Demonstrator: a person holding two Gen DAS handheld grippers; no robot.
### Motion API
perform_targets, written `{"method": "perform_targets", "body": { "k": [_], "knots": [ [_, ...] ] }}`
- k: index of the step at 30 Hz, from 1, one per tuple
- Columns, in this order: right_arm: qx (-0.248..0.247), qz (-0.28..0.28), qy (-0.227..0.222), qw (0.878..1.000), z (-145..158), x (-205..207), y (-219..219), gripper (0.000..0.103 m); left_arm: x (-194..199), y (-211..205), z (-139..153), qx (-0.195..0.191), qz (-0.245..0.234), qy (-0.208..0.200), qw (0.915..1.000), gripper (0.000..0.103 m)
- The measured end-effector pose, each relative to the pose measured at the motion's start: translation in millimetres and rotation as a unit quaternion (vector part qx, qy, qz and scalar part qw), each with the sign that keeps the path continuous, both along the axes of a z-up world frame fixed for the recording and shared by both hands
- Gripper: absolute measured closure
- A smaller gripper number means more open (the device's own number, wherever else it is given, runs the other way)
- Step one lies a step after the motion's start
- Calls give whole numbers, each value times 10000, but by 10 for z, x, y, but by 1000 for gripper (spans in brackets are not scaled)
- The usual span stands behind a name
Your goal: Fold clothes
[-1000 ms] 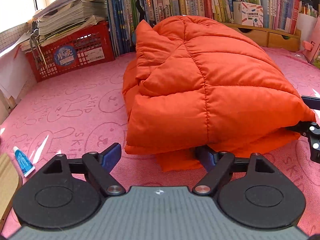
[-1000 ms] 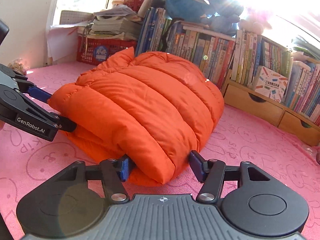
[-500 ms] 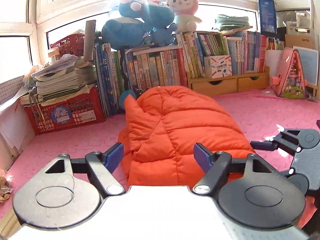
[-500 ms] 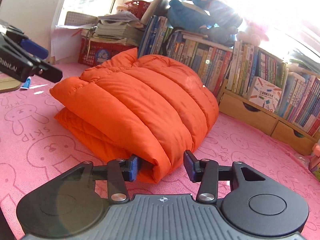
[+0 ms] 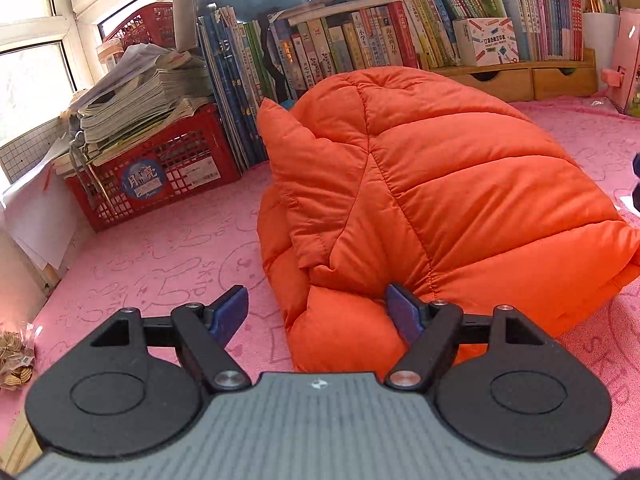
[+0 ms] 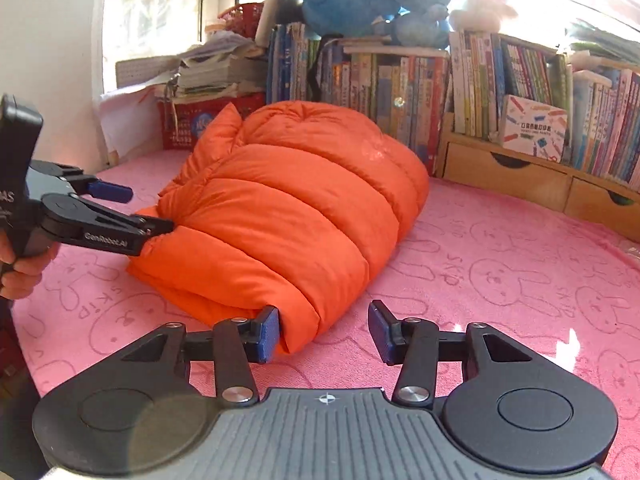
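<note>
An orange puffer jacket point(image 5: 432, 184) lies folded in a thick bundle on the pink mat point(image 5: 160, 248); it also shows in the right wrist view point(image 6: 288, 216). My left gripper point(image 5: 318, 314) is open, its right finger pressed against the bundle's near corner. In the right wrist view the left gripper point(image 6: 136, 210) touches the bundle's left end. My right gripper point(image 6: 322, 334) is open, with the bundle's near corner between its fingers, the left finger point(image 6: 267, 334) touching the fabric.
A red crate point(image 5: 152, 168) with stacked papers stands at the back left. A row of books point(image 5: 360, 44) and wooden drawers point(image 5: 532, 76) line the back. Plush toys point(image 6: 372, 4) sit on the books. The pink mat extends right of the jacket point(image 6: 520, 264).
The left gripper dropped back down to the bundle's left end and stays open. The right gripper opened wider and shifted slightly right at the near corner.
</note>
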State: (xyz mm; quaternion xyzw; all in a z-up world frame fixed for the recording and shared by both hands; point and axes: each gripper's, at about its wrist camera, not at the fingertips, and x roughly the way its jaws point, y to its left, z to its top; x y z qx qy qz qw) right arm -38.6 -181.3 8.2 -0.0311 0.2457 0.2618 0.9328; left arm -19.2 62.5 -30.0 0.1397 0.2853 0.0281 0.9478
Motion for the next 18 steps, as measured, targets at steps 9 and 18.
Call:
{"method": "perform_targets", "body": {
  "k": [9, 18],
  "knots": [
    [-598, 669, -112, 9959, 585, 1423, 1354, 62, -26, 61, -99, -393, 63, 15, 9992, 28],
    [-1144, 951, 304, 9884, 62, 1959, 2083, 61, -105, 705, 313, -1642, 304, -394, 9852, 33]
  ]
}}
